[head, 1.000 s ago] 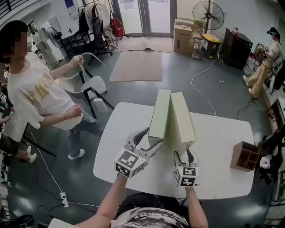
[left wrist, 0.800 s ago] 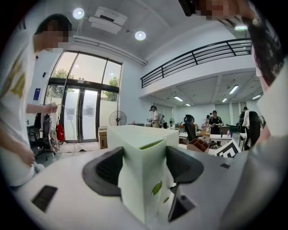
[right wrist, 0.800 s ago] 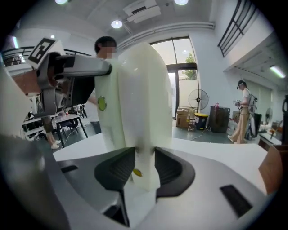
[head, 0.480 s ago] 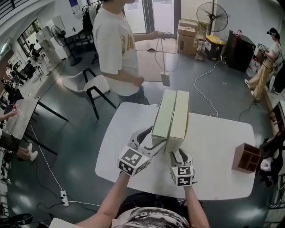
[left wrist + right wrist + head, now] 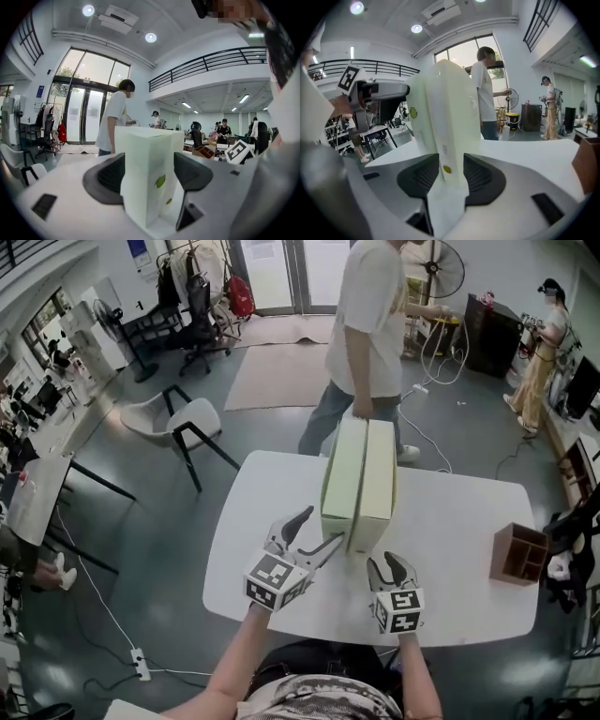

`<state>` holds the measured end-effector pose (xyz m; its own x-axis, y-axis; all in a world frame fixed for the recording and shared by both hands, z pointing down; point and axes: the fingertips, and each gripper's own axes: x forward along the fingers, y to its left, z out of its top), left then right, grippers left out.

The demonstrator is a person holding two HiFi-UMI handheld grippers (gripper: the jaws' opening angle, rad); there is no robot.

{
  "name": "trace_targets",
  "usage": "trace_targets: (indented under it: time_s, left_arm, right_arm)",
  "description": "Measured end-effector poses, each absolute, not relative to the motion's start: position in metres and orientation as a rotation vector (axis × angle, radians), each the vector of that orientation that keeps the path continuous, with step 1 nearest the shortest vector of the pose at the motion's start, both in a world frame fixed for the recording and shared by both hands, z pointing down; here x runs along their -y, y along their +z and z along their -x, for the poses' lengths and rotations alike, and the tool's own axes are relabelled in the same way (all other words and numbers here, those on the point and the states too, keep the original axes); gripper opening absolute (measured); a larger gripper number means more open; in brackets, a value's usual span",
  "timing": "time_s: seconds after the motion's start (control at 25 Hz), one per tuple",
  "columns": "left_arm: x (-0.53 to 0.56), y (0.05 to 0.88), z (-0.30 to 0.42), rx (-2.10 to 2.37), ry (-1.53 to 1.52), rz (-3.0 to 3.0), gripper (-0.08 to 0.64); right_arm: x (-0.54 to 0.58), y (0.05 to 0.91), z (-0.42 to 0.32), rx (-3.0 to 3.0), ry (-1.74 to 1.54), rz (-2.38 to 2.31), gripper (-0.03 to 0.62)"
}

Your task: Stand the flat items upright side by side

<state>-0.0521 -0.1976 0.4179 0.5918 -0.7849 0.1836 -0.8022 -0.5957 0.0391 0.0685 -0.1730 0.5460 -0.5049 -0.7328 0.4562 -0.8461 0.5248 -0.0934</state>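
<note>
My left gripper (image 5: 319,529) hugs the left box (image 5: 342,474) low down. My right gripper (image 5: 394,568) has just been closing and now pinches the right box (image 5: 377,474) by its edge. A moment ago the boxes leaned apart. Now they stand on the table (image 5: 469,531), sides touching. I think I'm nearly done.

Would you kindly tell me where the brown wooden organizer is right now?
In the head view, the wooden organizer stands near the white table's right edge, well apart from the two upright pale green boxes at its middle.
</note>
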Motion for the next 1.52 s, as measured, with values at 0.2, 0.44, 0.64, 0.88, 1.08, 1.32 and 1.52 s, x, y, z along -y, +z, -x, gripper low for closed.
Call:
trace_targets:
  time_s: [0.2,0.44,0.64,0.88,1.08,1.32,1.52]
  left_arm:
    - [0.163,0.458,0.06,1.256,0.302,-2.658,0.321]
    - [0.111,0.513,0.061,1.152,0.376,-2.565,0.321]
    - [0.071,0.542,0.062,1.144,0.415,-2.487,0.319]
    - [0.018,0.559,0.072,1.242,0.409,-2.38,0.316]
    - [-0.026,0.544,0.036,1.293,0.294,-2.356,0.288]
    - [-0.071,0.506,-0.008,1.324,0.182,-2.425,0.195]
    - [-0.113,0.485,-0.033,1.34,0.091,-2.425,0.076]
  right_arm:
    - [0.132,0.547,-0.071,2.41,0.532,-1.337,0.152]
    - [0.088,0.557,-0.07,2.387,0.592,-1.309,0.152]
    - [0.062,0.564,-0.075,2.396,0.637,-1.233,0.152]
    - [0.025,0.557,-0.079,2.446,0.613,-1.132,0.152]
    - [-0.018,0.541,-0.096,2.515,0.584,-1.039,0.152]
    - [-0.068,0.524,-0.108,2.586,0.507,-0.964,0.127]
    - [-0.106,0.508,-0.113,2.647,0.415,-0.9,0.044]
